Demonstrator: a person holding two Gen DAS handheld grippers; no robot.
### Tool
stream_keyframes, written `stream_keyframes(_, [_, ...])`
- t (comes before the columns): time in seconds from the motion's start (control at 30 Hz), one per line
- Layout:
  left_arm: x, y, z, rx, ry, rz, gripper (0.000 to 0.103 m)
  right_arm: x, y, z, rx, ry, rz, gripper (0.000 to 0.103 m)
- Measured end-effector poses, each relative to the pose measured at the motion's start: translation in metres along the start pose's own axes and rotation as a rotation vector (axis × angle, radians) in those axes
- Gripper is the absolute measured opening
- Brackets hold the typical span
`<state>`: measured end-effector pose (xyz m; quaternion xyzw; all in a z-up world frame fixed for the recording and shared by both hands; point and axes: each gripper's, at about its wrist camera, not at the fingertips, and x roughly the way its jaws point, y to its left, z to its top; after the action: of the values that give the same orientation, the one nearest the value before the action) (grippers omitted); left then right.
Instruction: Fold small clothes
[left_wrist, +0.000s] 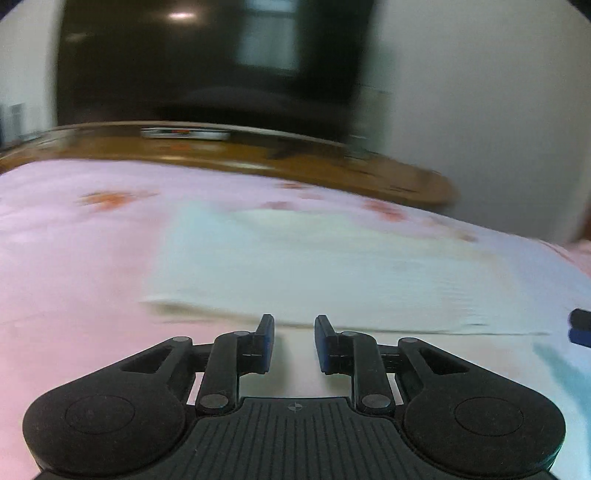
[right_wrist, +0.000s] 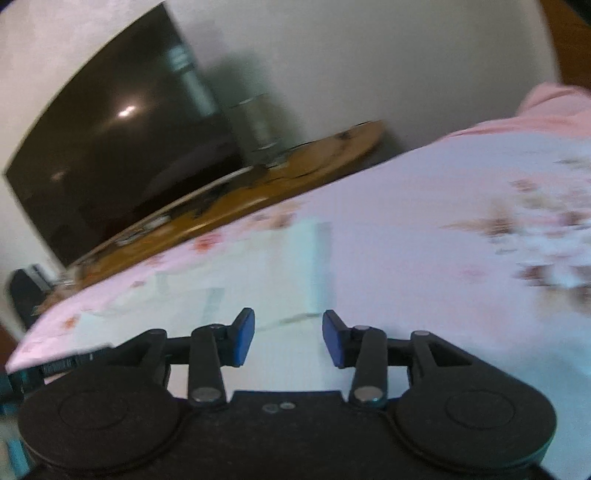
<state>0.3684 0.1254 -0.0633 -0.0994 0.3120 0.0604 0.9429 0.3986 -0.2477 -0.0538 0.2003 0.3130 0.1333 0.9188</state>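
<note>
A pale mint-white small garment (left_wrist: 314, 269) lies flat on a pink floral bedsheet (left_wrist: 74, 229), folded into a rough rectangle. My left gripper (left_wrist: 294, 332) is open and empty, just before the garment's near edge. In the right wrist view the same garment (right_wrist: 258, 273) lies ahead of my right gripper (right_wrist: 288, 332), which is open and empty over its near part. Both views are blurred by motion. The right gripper's tip (left_wrist: 580, 326) shows at the right edge of the left wrist view.
A wooden board (left_wrist: 258, 155) runs along the far edge of the bed, with a dark TV screen (left_wrist: 207, 59) on the white wall behind it. The sheet (right_wrist: 443, 229) carries flower prints to the right. A pink bundle (right_wrist: 546, 107) lies at the far right.
</note>
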Motion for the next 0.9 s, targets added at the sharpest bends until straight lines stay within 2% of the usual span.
stream_keyframes(0.07, [0.002, 0.024, -0.001, -0.028, 0.029, 0.03, 0.023, 0.026, 0.012, -0.001, 0.031, 0.039, 0.056, 0.043])
stream_keyframes(0.13, [0.007, 0.035, 0.0, -0.031, 0.055, 0.03, 0.023, 0.054, 0.022, -0.001, 0.057, 0.069, 0.066, 0.043])
stream_keyframes(0.23, [0.015, 0.041, 0.003, -0.039, 0.073, -0.007, 0.023, 0.087, 0.023, 0.0, 0.115, 0.097, 0.07, 0.043])
stream_keyframes(0.33, [0.037, 0.047, 0.002, -0.044, 0.088, 0.013, 0.023, 0.109, 0.023, 0.001, 0.146, 0.109, 0.08, 0.042])
stream_keyframes(0.4, [0.037, 0.047, 0.0, -0.041, 0.084, 0.015, 0.024, 0.116, 0.027, 0.003, 0.134, 0.121, 0.086, 0.04])
stream_keyframes(0.53, [0.037, 0.048, 0.004, -0.086, 0.059, -0.013, 0.024, 0.12, 0.044, 0.0, 0.036, 0.148, 0.084, 0.023])
stream_keyframes(0.57, [0.036, 0.049, 0.004, -0.093, 0.054, -0.015, 0.024, 0.118, 0.047, 0.001, 0.017, 0.148, 0.087, 0.009])
stream_keyframes(0.67, [0.032, 0.049, 0.005, -0.112, 0.038, -0.035, 0.024, 0.11, 0.053, 0.002, -0.04, 0.12, 0.071, 0.007])
stream_keyframes(0.7, [0.033, 0.048, 0.005, -0.111, 0.039, -0.047, 0.031, 0.105, 0.055, 0.004, -0.06, 0.098, 0.063, 0.007])
stream_keyframes(0.73, [0.034, 0.046, 0.005, -0.099, 0.044, -0.044, 0.055, 0.1, 0.054, 0.007, -0.068, 0.084, 0.062, 0.007])
stream_keyframes(0.8, [0.037, 0.04, 0.005, -0.066, 0.03, -0.016, 0.072, 0.092, 0.054, 0.013, -0.078, 0.064, 0.07, 0.007])
stream_keyframes(0.9, [0.048, 0.031, 0.001, -0.017, 0.078, -0.018, 0.072, 0.087, 0.053, 0.022, -0.103, 0.035, 0.057, 0.007])
